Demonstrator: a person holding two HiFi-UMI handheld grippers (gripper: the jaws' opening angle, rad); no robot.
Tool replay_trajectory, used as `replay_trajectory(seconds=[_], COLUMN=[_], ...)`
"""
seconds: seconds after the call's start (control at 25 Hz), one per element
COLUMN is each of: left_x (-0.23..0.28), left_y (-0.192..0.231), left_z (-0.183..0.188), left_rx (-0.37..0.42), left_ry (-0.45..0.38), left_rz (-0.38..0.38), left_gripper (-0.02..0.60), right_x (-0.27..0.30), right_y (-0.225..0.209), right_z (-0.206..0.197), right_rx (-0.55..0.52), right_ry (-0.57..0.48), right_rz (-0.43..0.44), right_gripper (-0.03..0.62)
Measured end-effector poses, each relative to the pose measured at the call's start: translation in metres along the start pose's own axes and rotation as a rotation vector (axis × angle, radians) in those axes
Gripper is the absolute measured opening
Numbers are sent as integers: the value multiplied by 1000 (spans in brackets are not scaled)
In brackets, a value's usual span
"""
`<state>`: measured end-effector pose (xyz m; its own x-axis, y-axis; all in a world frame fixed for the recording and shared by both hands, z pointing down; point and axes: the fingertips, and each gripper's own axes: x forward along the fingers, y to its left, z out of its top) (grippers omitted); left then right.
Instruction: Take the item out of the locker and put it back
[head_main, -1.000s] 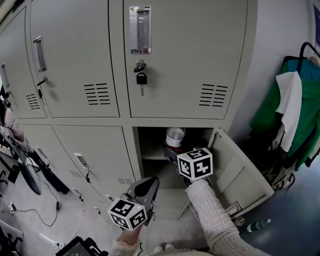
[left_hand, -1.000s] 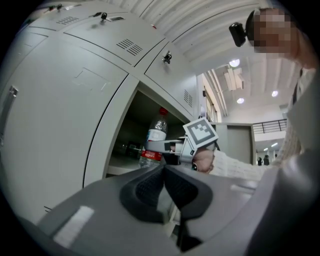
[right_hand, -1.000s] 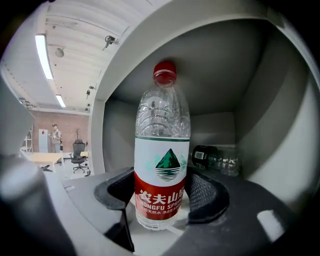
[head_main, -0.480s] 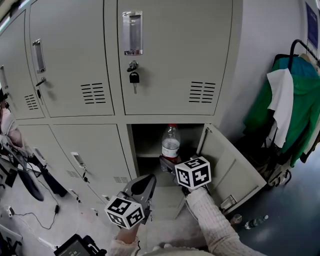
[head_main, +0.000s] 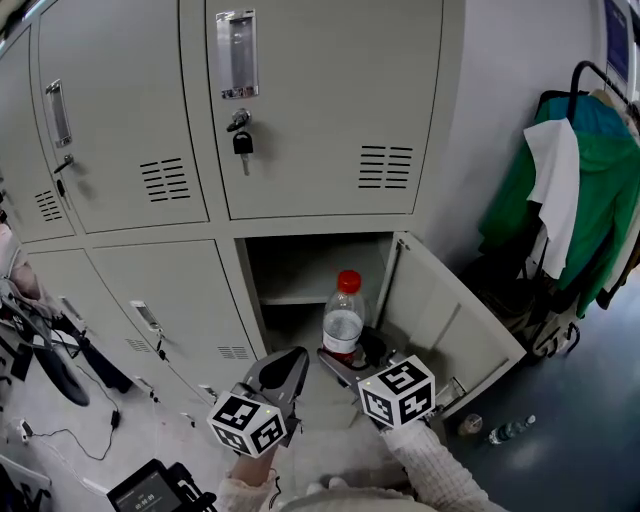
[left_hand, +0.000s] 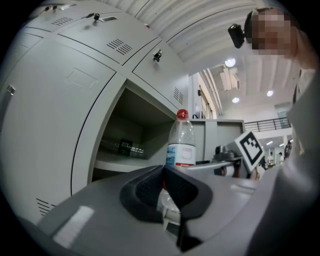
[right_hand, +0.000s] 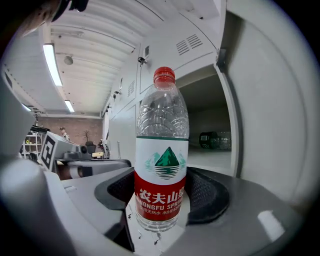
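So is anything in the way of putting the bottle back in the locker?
Nothing visible blocks it. The right tongs grip the water bottle just outside the locker, whose door hangs wide open. A second bottle lies on its side deep on the shelf, so that spot is taken.

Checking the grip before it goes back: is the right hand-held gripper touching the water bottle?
Touching. In the right gripper view the right hand-held gripper has both pads pressed against the water bottle at its red label.

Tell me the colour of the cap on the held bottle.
Red. The bottle cap shows best in the right gripper view.
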<state>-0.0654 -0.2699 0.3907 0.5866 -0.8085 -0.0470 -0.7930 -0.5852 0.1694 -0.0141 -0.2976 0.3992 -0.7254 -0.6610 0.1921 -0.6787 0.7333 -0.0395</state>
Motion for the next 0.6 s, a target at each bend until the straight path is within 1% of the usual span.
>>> replay_trajectory(seconds=[0.16, 0.36, 0.6], left_x=[2, 1, -1], left_y=[-7, -10, -15], left_z=[4, 10, 2], left_rx=[-8, -4, -8], left_ry=[-11, -28, -11], left_rz=[-4, 2, -3], left_gripper=[8, 8, 8], right_x=[-27, -51, -66], right_y=[14, 17, 20], right_z=[0, 7, 19], right_rx=[-8, -7, 6], right_ry=[-24, -72, -124], right_rz=[11, 7, 19], right_gripper=[302, 302, 302])
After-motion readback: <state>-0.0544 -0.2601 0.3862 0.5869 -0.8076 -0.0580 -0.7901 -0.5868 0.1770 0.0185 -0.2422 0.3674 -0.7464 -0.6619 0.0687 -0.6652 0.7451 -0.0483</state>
